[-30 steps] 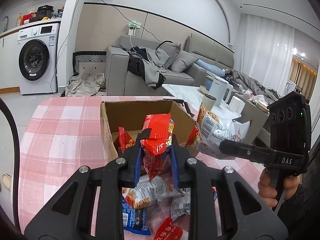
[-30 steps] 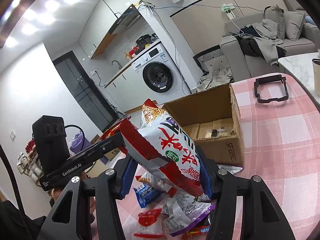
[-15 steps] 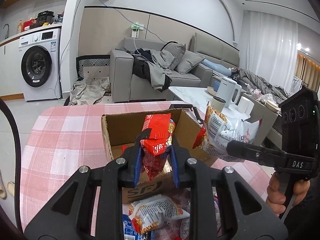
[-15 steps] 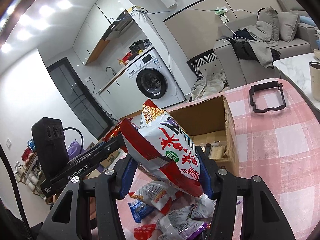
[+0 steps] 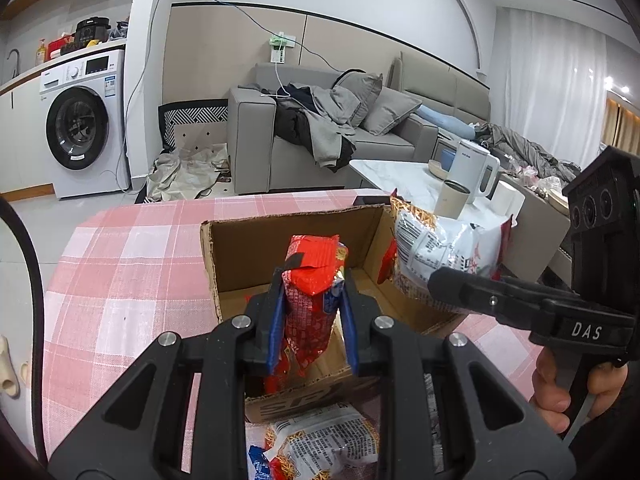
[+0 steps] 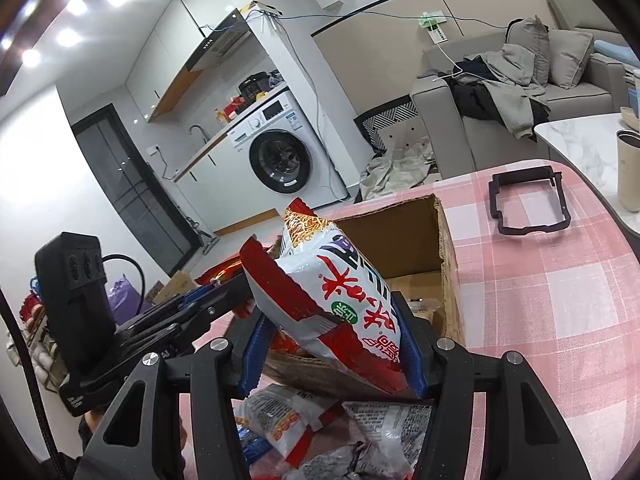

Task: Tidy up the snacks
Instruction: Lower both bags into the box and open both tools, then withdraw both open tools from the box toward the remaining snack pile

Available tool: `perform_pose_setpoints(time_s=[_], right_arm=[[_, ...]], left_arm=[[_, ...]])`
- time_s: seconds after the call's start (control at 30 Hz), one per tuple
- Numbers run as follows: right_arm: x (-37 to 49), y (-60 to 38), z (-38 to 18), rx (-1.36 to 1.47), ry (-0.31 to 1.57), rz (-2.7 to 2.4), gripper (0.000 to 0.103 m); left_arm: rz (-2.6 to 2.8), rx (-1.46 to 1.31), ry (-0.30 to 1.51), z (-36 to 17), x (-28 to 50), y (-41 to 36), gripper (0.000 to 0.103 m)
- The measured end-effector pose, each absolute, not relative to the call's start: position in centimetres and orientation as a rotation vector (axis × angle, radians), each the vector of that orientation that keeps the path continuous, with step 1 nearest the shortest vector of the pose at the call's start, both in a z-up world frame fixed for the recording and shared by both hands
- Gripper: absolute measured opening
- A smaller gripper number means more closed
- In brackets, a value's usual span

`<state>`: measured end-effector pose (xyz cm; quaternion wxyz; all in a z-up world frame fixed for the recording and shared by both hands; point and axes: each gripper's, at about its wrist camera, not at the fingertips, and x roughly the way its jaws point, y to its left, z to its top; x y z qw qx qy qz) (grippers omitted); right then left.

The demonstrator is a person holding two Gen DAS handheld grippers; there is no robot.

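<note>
While both grippers hold packets above it, the cardboard box (image 5: 236,256) serves as the landmark for every line below.

Red packet: the red snack packet (image 5: 312,276) stands upright over the box's open top, toward its near wall, pinched between blue pads.
Left gripper: the left gripper (image 5: 310,300) is narrowed onto the red snack packet, its fingers pointing across the box's near wall.
White packet: the white and red snack bag (image 6: 336,296) hangs tilted over the box's right wall, its crimped top leaning toward the box's far side.
Right gripper: the right gripper (image 6: 332,344) is clamped on the white and red snack bag; seen from the left wrist it reaches in level from the box's right, with the right hand (image 5: 560,384) wrapped round its grip.
Loose pile: more loose packets (image 6: 304,428) lie on the cloth just in front of the box's near wall, under both grippers.
Table: the pink checked tablecloth (image 5: 120,280) spreads out around the box on all sides.
Black frame: a black frame (image 6: 528,208) lies flat on the cloth beyond the box's far right corner, apart from it.
Only in the left view: a white kettle (image 5: 472,168) and a beige cup (image 5: 452,200) stand on a marble table beyond the box's right side.
Only in the right view: small items lie on the box floor by its right wall, too small to name; the held bag hides most of the box's inside.
Background: a washing machine (image 5: 80,124) stands far behind the box's left, a grey sofa (image 5: 320,128) behind its middle.
</note>
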<state>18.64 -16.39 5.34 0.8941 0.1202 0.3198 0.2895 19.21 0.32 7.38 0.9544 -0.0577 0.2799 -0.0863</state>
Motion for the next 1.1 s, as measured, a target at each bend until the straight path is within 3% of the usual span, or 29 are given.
perform_pose_setpoints(time_s=[0.4, 0.5, 0.57, 0.67, 0.7, 0.73, 0.83, 0.9, 1.1], right_arm=[[19.7, -15.2, 4.6, 0.13, 0.654, 0.54, 0.06], [19.6, -15.4, 4.6, 0.119, 0.652, 0.533, 0.074], [19.2, -15.9, 4.8, 0.129, 0.632, 0.521, 0.09], [18.3, -16.7, 5.2, 0.138, 0.62, 0.525, 0.093], [17.9, -16.9, 5.4, 0.136, 0.623, 0.534, 0.095], [17.5, -17.1, 5.4, 0.13, 0.631, 0.541, 0.101], [16.0, -18.0, 5.5, 0.132, 0.61, 0.525, 0.102], [15.1, -18.7, 5.4, 0.147, 0.598, 0.516, 0.103], [12.6, -20.1, 4.6, 0.179, 0.601, 0.49, 0.103]], left_arm=[[-0.172, -0.112, 0.593, 6.2, 21.3, -0.2, 0.021], [-0.171, -0.101, 0.603, 6.2, 21.1, -0.2, 0.022], [-0.178, -0.095, 0.609, 6.2, 20.9, -0.3, 0.026], [-0.188, -0.079, 0.6, 6.7, 19.8, -0.3, 0.056], [-0.182, -0.074, 0.591, 6.8, 19.3, -0.4, 0.075], [-0.179, -0.068, 0.58, 7.1, 18.7, -0.4, 0.086], [-0.219, -0.047, 0.554, 7.8, 16.7, -0.5, 0.091], [-0.218, -0.041, 0.54, 8.3, 15.3, -0.3, 0.103], [-0.184, -0.044, 0.502, 9.1, 11.3, 0.7, 0.102]])
